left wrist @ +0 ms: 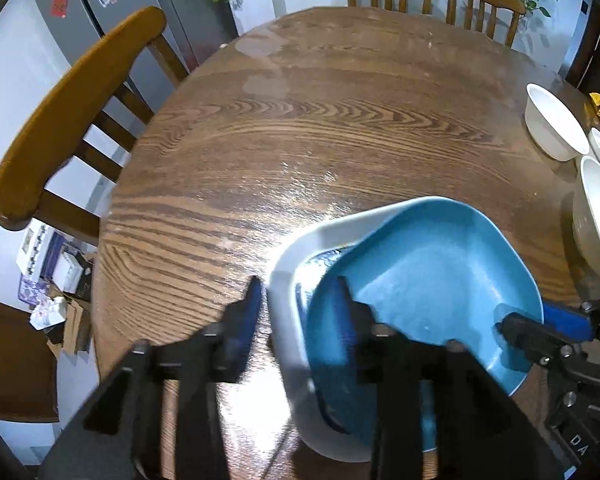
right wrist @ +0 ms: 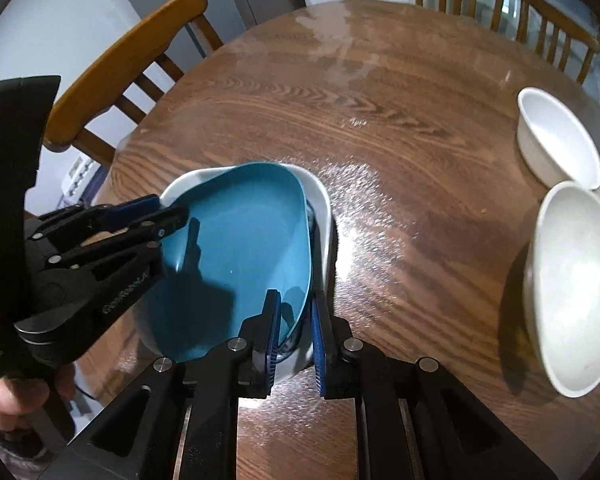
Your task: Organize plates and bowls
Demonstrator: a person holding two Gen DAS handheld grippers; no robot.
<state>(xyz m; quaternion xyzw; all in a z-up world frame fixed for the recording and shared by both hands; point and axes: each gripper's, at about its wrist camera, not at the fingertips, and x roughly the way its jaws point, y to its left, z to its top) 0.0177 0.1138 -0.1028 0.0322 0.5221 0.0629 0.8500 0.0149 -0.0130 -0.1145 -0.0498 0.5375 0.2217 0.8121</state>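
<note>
On the left gripper (right wrist: 168, 216), partly legible lettering (blurred); jaws apart around plate rims.

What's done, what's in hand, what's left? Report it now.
Done: the blue plate leans tilted in the white dish. In hand: right hand-held gripper shut on its rim; left hand-held gripper open astride both rims. Left: lay the plate flat, gather three loose white bowls.

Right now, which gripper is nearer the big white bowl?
Right. The right gripper grips the blue plate at the edge toward the big white bowl; the left gripper straddles the opposite edge, farther away.
</note>
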